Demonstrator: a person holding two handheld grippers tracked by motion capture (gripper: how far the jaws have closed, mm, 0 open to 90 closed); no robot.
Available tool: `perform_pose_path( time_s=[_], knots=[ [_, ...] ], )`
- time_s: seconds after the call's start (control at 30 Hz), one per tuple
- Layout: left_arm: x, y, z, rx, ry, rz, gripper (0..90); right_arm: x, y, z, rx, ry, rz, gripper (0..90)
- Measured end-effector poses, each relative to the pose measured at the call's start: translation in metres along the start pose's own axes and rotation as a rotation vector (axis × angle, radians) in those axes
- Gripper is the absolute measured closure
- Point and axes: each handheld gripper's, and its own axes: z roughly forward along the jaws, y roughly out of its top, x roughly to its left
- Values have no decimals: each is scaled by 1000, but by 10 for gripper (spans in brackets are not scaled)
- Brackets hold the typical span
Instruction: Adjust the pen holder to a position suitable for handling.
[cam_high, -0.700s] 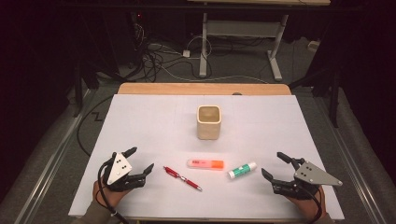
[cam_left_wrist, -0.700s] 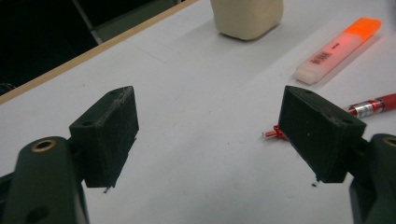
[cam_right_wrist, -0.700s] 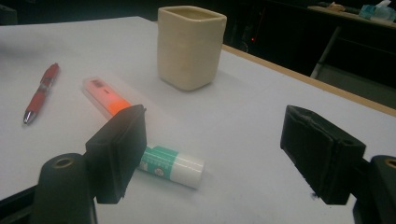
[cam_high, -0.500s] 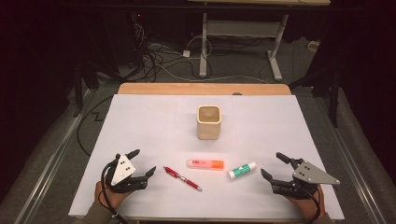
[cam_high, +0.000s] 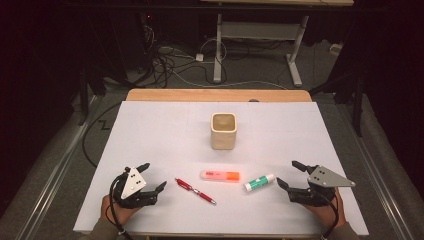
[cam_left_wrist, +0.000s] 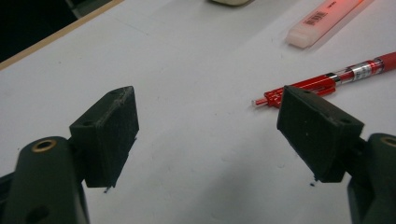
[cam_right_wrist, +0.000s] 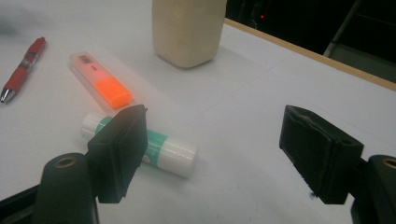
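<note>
On the white table sheet (cam_high: 150, 130) lie a red pen (cam_high: 195, 190), an orange highlighter (cam_high: 220, 175) and a white and green glue stick (cam_high: 259, 182), in a row near the front. A beige square cup (cam_high: 223, 131) stands upright behind them. My left gripper (cam_high: 154, 175) rests at the front left, open and holding nothing, just left of the pen (cam_left_wrist: 345, 77). At the front right my right gripper (cam_high: 287, 173) is open too, with the glue stick (cam_right_wrist: 168, 151) lying just beyond its left jaw, untouched.
A wooden table edge (cam_high: 215, 95) runs along the back of the sheet. Beyond it the floor holds cables (cam_high: 165, 60) and a desk frame (cam_high: 255, 40). Bare sheet lies left and right of the cup.
My left gripper has edged slightly toward the near edge. The right gripper and the objects have not moved.
</note>
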Motion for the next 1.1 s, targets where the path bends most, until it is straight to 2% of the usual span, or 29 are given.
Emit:
perform_pose_path(
  time_s=[0.37,0.47,0.5,0.73,0.83,0.93,1.1],
  knots=[
    [2,-3,-3,16,8,-7,203,-6,25,23,34,81,-38,253],
    [1,-4,-5,20,3,-24,201,-7,36,32,38,107,-59,269],
    [1,-3,-5,14,11,-6,201,-7,40,36,43,120,-65,269],
    [2,-5,-4,13,3,-8,203,-5,71,59,95,172,-146,271],
    [2,-6,-4,19,-2,-2,204,-5,86,68,119,189,-183,281],
    [0,-8,-4,39,0,7,204,-5,99,77,141,226,-222,311],
    [-1,-8,-8,39,2,7,204,-6,122,95,165,263,-255,341]
  ],
)
